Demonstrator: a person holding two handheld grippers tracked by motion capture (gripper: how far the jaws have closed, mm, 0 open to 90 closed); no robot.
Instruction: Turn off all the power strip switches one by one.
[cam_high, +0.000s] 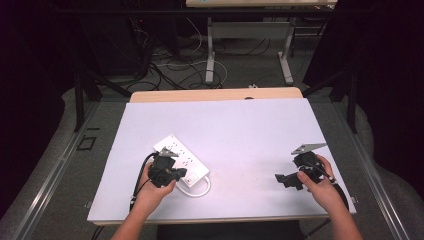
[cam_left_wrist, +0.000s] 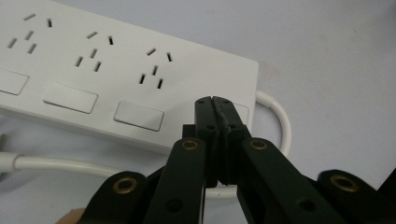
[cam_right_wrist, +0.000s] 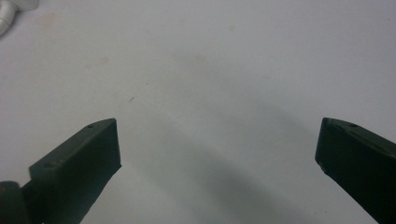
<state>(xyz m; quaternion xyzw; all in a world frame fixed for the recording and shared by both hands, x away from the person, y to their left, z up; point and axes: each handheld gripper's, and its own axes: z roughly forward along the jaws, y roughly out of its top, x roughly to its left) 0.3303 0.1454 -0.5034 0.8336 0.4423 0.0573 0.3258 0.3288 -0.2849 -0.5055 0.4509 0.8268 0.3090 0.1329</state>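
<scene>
My left gripper (cam_left_wrist: 215, 99), jaws pressed together empty, poises over the power strip (cam_left_wrist: 116, 70) end switch (cam_left_wrist: 240, 112); next, press down.

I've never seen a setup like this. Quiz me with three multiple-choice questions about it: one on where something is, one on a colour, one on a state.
1. Where does the power strip lie?
A. by the left gripper
B. by the right gripper
C. on the floor

2. What colour is the strip?
A. black
B. white
C. red

3. How do the right gripper's jaws stand?
A. pressed together
B. wide apart
C. clamped on a cable

Answers: 1 A, the left gripper's tips sit at the strip's end; 2 B, its casing is white; 3 B, bare table shows between them.
</scene>
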